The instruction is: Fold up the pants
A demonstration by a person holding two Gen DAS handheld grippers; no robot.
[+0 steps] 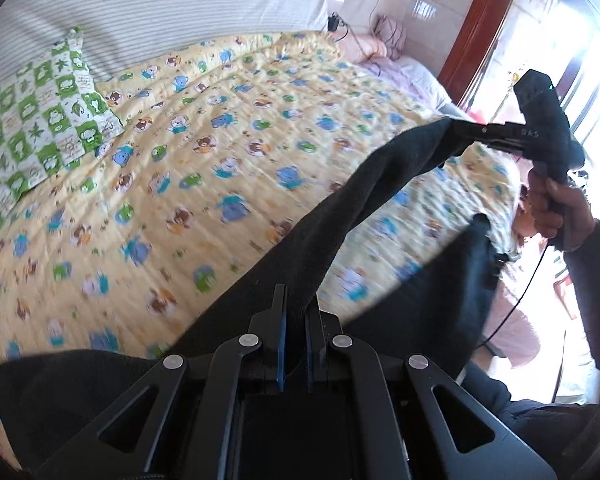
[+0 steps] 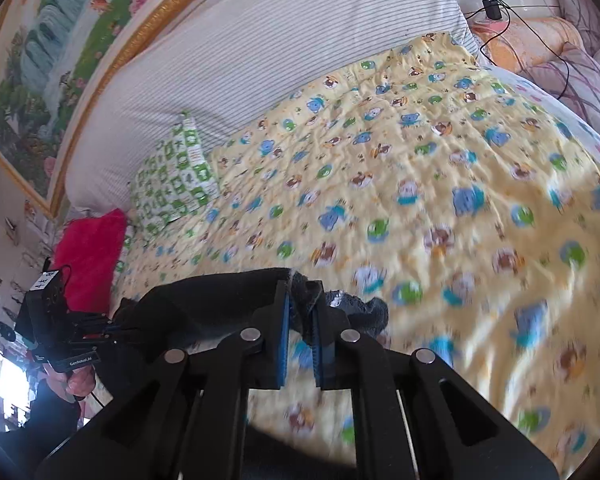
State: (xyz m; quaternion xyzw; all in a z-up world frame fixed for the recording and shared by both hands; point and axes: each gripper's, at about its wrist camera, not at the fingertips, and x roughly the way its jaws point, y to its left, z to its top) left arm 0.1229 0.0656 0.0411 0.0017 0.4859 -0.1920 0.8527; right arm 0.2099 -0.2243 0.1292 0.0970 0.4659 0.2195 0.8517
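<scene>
Black pants (image 1: 340,216) hang stretched in the air above the bed between both grippers. My left gripper (image 1: 296,312) is shut on one end of the pants' edge. In the left wrist view the right gripper (image 1: 460,130) shows at the right, shut on the other end, held by a hand. In the right wrist view my right gripper (image 2: 302,304) is shut on the pants (image 2: 220,292), whose grey fleece lining shows. The left gripper (image 2: 116,326) shows at the far left of that view, holding the other end. The rest of the pants droops below the left gripper.
A yellow quilt (image 2: 420,184) with cartoon animals covers the bed. A green checked pillow (image 1: 36,120) and a striped white cushion (image 2: 280,40) lie at the back. A red cushion (image 2: 88,252) lies at the left. Cables and a charger (image 2: 494,10) lie at the far corner.
</scene>
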